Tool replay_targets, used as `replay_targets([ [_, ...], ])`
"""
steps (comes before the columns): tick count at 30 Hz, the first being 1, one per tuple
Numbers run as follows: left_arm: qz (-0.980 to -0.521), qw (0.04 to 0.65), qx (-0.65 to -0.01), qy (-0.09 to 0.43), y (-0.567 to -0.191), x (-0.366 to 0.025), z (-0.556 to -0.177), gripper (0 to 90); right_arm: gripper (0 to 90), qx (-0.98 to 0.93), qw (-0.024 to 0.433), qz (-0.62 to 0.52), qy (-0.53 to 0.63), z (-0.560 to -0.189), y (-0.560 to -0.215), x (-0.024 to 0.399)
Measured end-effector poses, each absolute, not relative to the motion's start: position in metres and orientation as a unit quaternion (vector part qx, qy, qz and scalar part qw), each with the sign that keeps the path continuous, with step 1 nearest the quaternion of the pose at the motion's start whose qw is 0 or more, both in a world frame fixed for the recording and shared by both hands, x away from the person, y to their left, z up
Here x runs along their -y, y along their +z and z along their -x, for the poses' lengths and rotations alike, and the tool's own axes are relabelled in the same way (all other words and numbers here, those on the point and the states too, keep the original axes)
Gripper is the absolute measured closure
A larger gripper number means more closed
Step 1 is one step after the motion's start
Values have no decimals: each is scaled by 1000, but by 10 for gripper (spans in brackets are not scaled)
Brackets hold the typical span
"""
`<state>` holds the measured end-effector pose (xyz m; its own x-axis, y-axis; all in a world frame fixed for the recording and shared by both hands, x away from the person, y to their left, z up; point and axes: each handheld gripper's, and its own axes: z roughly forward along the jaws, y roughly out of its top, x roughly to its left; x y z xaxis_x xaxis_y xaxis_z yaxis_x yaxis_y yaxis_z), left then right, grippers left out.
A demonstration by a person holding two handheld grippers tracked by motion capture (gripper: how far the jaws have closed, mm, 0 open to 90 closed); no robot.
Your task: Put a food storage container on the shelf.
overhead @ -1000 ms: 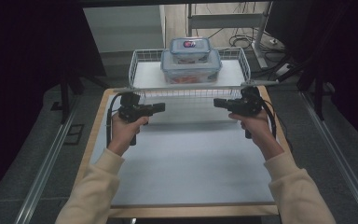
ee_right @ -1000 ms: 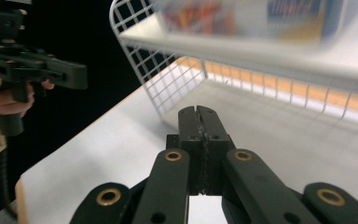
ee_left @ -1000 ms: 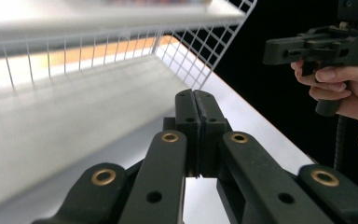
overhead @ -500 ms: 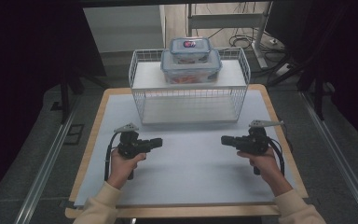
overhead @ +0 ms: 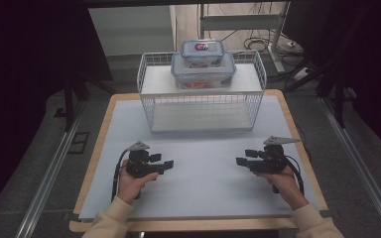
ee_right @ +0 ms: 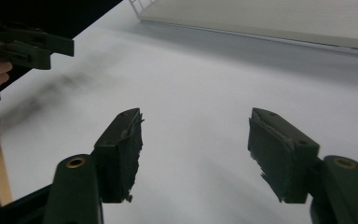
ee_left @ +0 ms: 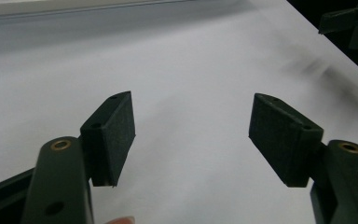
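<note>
Left gripper (overhead: 164, 165) open, right gripper (overhead: 241, 161) open, container label (overhead: 201, 47) unreadable

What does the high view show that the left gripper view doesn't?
High view: a wire rack with two stacked boxes on top, and the person's sleeves. Left gripper view: a close look at the left gripper, its pads wide apart. Both: the white mat and the right gripper. Both grippers' jaws have just been opening, with nothing between them.
</note>
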<state>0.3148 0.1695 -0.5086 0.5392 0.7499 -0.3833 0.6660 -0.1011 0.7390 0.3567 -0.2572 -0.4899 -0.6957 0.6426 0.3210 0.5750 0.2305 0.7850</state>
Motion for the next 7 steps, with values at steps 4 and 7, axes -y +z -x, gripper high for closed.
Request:
replay_targets([
  [4,-735,475,-481,52,-508,-172,-316,273,284,-778,34,-397,485,-357,-493,262],
  [7,-741,471,-476,59,-507,-169,-318,245,240,-774,44,-394,494,-357,-490,264],
])
